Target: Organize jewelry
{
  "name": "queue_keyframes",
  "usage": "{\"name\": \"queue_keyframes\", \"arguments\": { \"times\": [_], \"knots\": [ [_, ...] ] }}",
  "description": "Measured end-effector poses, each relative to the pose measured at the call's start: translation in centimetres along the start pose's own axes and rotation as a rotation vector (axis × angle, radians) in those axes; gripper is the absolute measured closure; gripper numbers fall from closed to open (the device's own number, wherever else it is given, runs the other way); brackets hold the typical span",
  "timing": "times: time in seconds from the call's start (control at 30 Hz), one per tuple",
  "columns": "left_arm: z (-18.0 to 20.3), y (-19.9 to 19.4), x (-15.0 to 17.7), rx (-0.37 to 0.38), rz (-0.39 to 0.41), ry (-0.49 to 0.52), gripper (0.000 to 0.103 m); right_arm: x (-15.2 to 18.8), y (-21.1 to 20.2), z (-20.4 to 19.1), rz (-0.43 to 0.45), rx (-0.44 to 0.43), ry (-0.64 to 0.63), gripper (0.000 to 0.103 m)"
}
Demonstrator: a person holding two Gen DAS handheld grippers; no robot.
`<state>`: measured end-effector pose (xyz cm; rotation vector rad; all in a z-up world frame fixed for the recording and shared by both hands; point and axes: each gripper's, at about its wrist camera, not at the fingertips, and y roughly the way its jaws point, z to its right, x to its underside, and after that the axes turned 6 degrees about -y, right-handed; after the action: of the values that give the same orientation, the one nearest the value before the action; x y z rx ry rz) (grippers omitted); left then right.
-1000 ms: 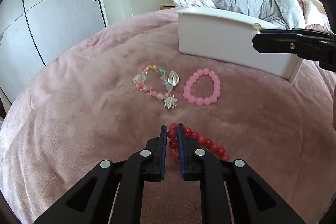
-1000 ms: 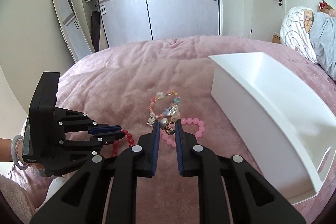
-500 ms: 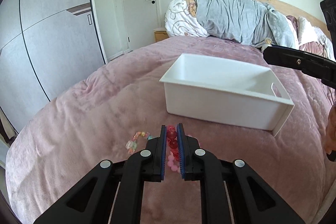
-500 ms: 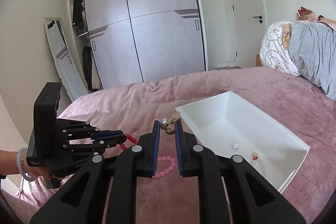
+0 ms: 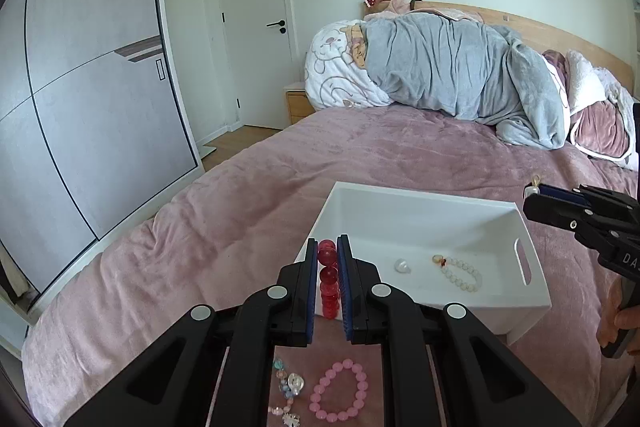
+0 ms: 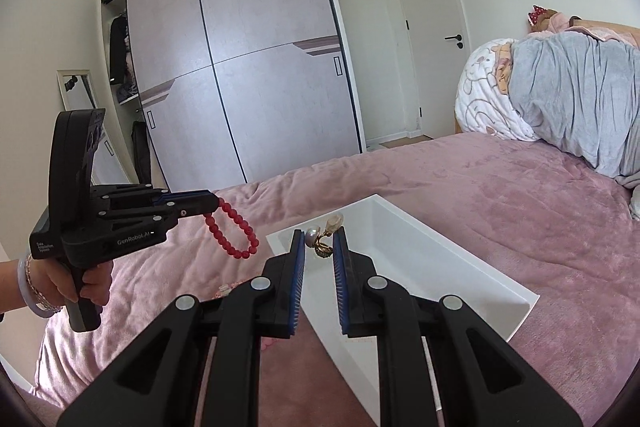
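Observation:
My left gripper [image 5: 327, 247] is shut on a red bead bracelet [image 5: 328, 277], held in the air at the near left edge of the white bin [image 5: 532, 301]; the bracelet dangles from it in the right wrist view [image 6: 234, 231]. My right gripper [image 6: 318, 237] is shut on a gold and pearl earring [image 6: 322, 237], held above the bin [image 6: 516, 297]. It also shows in the left wrist view [image 5: 538, 191]. Inside the bin lie a white bead bracelet [image 5: 460, 273] and a small pearl piece [image 5: 402, 265].
A pink bead bracelet [image 5: 340, 395] and a multicoloured charm bracelet [image 5: 288, 391] lie on the pink bedspread [image 5: 240, 211] below my left gripper. Grey blanket and pillows [image 5: 440, 67] are piled at the head of the bed. A wardrobe [image 6: 240, 67] stands beyond the bed.
Both grippers have risen from the bedspread with their pieces and moved toward the bin. The red bracelet left the bed and now hangs from the left gripper.

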<state>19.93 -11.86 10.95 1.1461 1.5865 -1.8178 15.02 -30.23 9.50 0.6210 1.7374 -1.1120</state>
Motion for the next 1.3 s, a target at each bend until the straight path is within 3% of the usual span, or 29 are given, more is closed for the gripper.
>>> {"name": "queue_keyframes", "arguments": {
  "times": [0.27,0.6,0.87,1.07,1.3],
  "knots": [
    [2.4,3.9,-3.0,0.036,-0.014,0.013,0.088,0.0,0.7,2.3,-0.005,0.022,0.03,0.088],
    [5.1,10.5,-5.3,0.051,-0.075,0.001,0.088,2.2,3.9,4.9,-0.094,0.082,0.041,0.088],
    [7.7,16.1,-4.4,0.022,-0.192,0.067,0.088,4.0,6.0,7.2,-0.176,0.133,0.062,0.088],
    [9.2,18.0,-3.4,0.014,-0.241,0.103,0.088,4.9,7.2,7.9,-0.226,0.146,0.073,0.088],
    [9.7,20.1,-1.8,-0.045,-0.338,0.117,0.088,5.6,8.1,8.2,-0.274,0.164,0.06,0.087]
  ]
}}
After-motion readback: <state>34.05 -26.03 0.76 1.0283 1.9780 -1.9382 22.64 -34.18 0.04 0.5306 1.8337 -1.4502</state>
